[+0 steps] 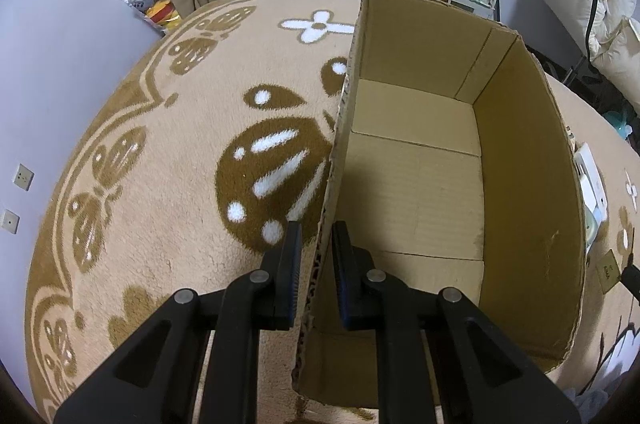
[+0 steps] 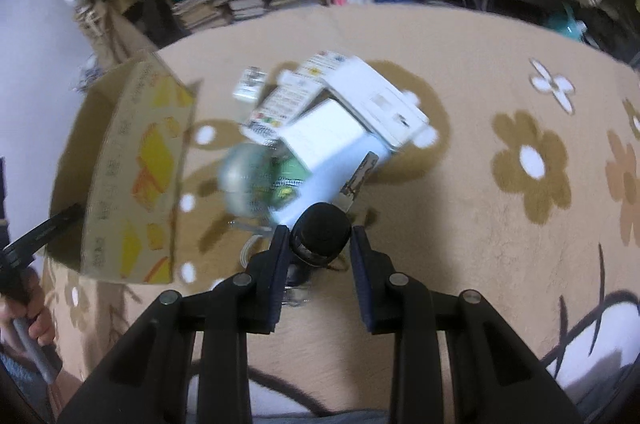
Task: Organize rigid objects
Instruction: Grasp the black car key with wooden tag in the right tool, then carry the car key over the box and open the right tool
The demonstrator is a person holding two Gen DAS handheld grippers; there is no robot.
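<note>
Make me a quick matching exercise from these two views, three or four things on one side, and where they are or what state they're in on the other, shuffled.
Things:
1. left hand-held gripper
2. right hand-held gripper
3. cardboard box
4. white cartons

States:
A. piled on the rug beside the box
B. clamped on the box wall
C. nothing inside
D. closed on a black-capped bottle

Pairs: 1-B, 2-D, 3-C, 4-A

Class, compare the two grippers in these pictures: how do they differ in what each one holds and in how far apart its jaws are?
The left gripper clamps the thin side wall of the cardboard box, its jaws almost together; the right gripper grips a black-capped bottle, its jaws wider apart. The left grips a thing resting on the carpet; whether the right's bottle is clear of the carpet is unclear. Both are black, angled downward, and each is closed on something.
</note>
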